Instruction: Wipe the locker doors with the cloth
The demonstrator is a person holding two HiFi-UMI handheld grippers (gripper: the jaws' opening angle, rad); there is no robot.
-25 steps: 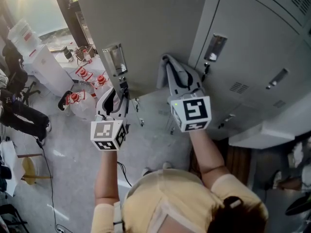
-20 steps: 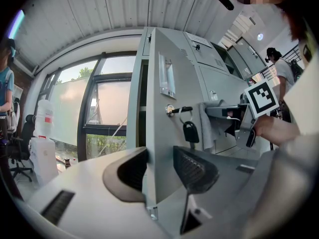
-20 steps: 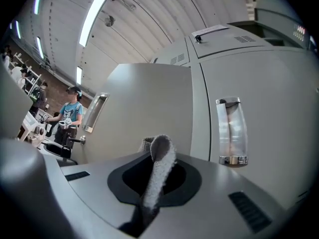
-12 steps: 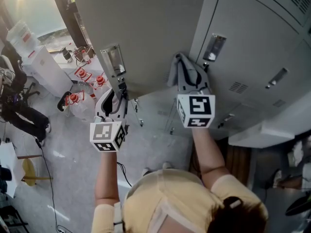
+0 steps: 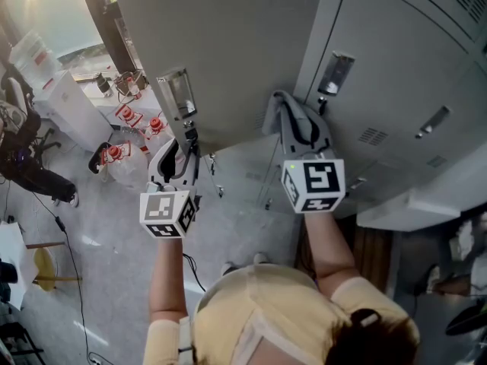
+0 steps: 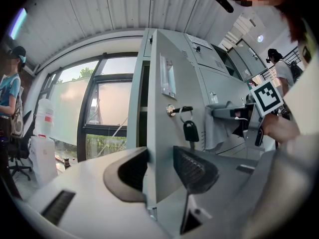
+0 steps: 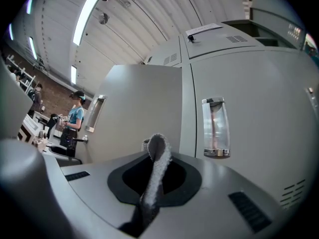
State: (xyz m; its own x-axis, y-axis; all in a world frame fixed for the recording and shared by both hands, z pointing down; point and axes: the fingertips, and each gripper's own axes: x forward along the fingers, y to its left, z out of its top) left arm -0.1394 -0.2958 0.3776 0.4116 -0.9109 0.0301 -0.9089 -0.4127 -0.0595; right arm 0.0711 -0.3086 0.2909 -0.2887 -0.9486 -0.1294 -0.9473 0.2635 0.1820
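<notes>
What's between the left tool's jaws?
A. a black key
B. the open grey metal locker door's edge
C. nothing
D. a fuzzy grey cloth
B: in the left gripper view, the left gripper has its jaws closed on the edge of the open grey metal locker door.

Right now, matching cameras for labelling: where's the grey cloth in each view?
Head view: cloth centre, above the right gripper.
Left gripper view: cloth right of centre, hanging.
Right gripper view: cloth bottom centre, pinched in its tongs.
Shared landmark: label holder on the open locker door.
</notes>
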